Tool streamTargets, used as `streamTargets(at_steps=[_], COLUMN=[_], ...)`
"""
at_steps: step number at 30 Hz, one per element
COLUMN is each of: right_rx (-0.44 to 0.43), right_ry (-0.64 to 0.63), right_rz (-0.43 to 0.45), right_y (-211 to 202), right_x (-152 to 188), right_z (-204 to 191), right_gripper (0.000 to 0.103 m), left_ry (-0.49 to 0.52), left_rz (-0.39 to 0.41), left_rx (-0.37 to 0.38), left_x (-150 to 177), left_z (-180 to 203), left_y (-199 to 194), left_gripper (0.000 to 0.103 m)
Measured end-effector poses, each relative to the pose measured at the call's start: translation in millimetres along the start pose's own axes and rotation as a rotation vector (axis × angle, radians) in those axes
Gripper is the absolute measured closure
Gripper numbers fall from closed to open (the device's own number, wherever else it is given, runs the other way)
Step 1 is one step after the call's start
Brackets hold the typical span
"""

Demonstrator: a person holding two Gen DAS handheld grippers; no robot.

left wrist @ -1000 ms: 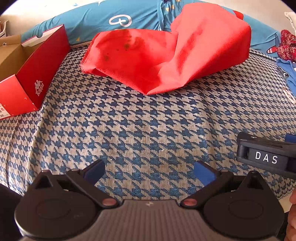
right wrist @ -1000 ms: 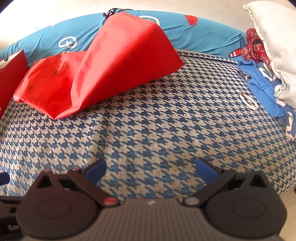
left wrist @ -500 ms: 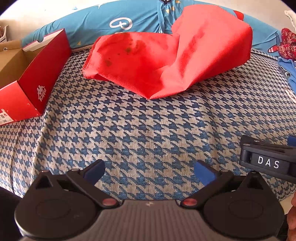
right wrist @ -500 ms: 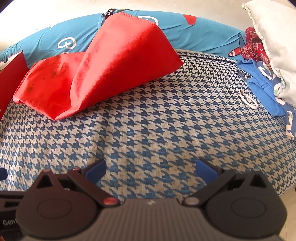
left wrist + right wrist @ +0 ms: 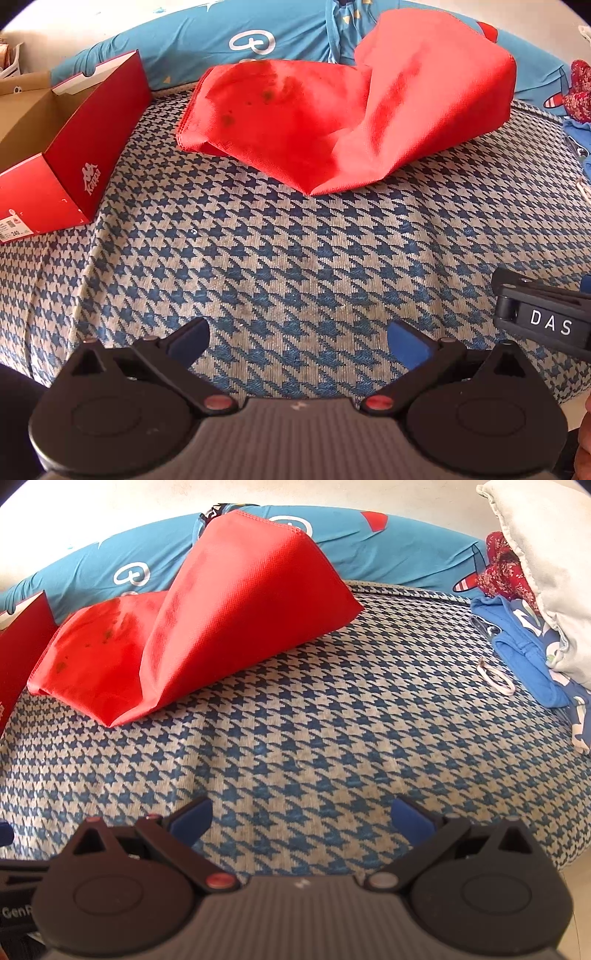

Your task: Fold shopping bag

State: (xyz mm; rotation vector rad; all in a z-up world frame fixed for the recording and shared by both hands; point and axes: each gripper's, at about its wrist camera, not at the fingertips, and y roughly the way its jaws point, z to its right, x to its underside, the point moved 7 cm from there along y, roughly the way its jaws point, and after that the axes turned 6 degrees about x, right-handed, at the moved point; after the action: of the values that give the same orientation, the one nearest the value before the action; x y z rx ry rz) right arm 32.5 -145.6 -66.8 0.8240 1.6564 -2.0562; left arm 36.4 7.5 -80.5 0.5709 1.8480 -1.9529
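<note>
A red fabric shopping bag lies crumpled at the far side of a blue-and-white houndstooth bed cover, its right half puffed up and leaning on a blue pillow. The same shopping bag fills the upper left of the right wrist view. My left gripper is open over the bare cover, well short of the bag. My right gripper is also open with nothing between its fingers, near the bed's front edge. The right gripper's black body shows at the right edge of the left wrist view.
An open red shoebox sits at the left of the bed. A long blue pillow runs along the back. Blue clothing, a white pillow and a small white ring lie at the right.
Both grippers have drifted slightly, so the bag sits a little lower and nearer in the left wrist view. The bag itself has not moved, and both grippers stay open.
</note>
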Motion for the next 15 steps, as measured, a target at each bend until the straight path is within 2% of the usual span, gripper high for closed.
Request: streamTargets(at_steps=[15], right_rx=[-0.016], right_ry=[-0.004], right_rz=[0.02], right_y=[-1.7], right_x=[-6.3], right_z=[-1.0], right_gripper=[0.0], left_ry=[0.002], left_rz=[0.016], left_rx=[-0.005], left_x=[-3.9], left_z=[-2.6], left_y=[-0.3], left_gripper=[0.0])
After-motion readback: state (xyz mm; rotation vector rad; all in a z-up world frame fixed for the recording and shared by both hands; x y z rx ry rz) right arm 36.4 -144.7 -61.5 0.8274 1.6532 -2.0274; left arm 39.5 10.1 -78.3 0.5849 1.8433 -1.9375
